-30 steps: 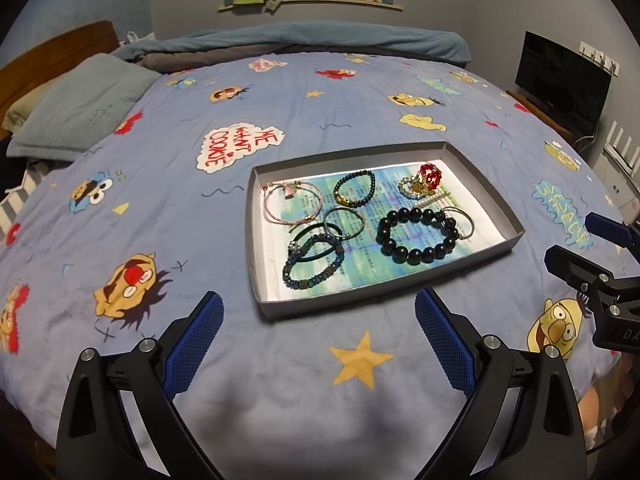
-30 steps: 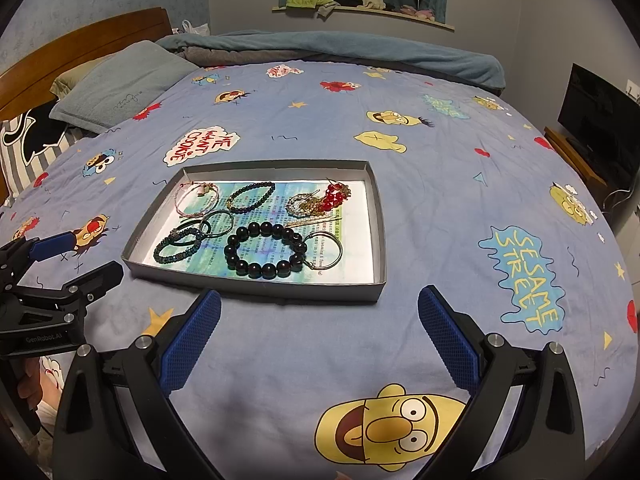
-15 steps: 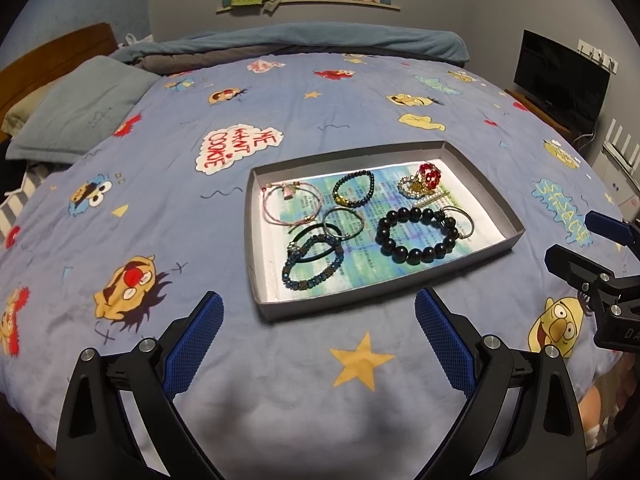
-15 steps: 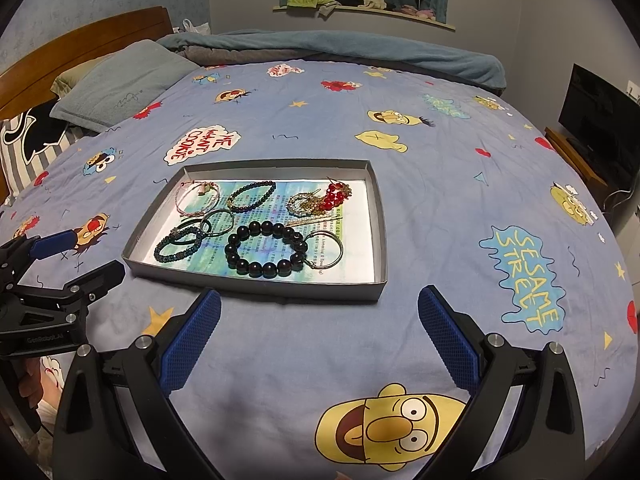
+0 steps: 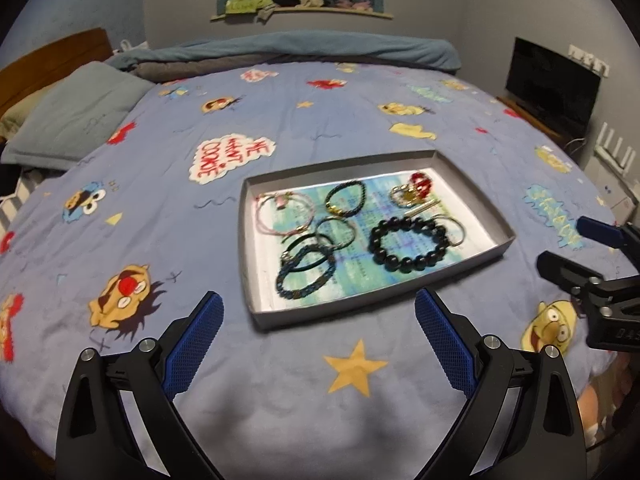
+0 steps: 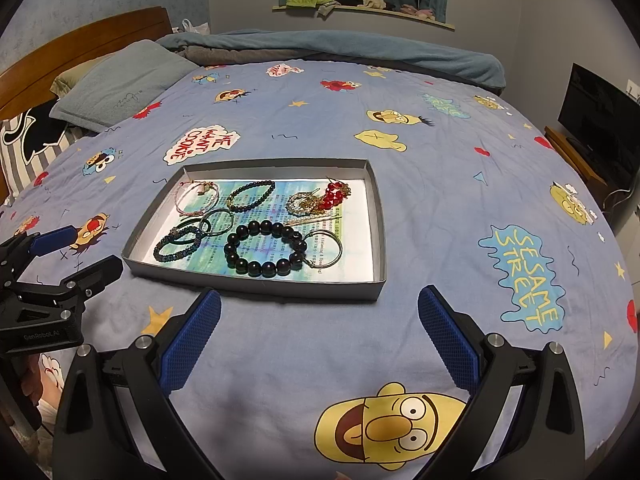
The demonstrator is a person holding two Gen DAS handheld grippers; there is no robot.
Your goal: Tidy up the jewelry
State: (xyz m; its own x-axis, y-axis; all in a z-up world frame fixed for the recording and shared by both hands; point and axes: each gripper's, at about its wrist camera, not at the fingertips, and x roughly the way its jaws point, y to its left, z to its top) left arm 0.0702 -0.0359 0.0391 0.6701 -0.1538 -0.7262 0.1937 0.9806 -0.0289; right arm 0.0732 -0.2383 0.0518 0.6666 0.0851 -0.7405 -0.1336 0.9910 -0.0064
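Jewelry lay gathered in a shallow grey tray (image 6: 256, 282) that sat flat on the cartoon-print bedspread (image 6: 440, 184), its long axis running left to right across the right wrist view and skewed in the left wrist view, with its right end turned farther away. Inside, a large black bead bracelet (image 6: 264, 248) lay flat near the front wall, a thin metal hoop (image 6: 325, 249) touching its right side. A red bead cluster (image 6: 334, 195) tangled with gold chain sat toward the far right corner, a pale stick (image 6: 316, 220) just in front of it, angled up to the right. A pink cord bracelet (image 6: 196, 198) occupied the far left corner, a dark small-bead bracelet (image 6: 251, 196) beside it, and overlapping dark bangles (image 6: 180, 242) filled the near left. The left gripper (image 5: 316, 336) hovered short of the tray's near wall, jaws spread wide and holding nothing. The right gripper (image 6: 320, 332) hung likewise in front of the tray, jaws apart and empty.
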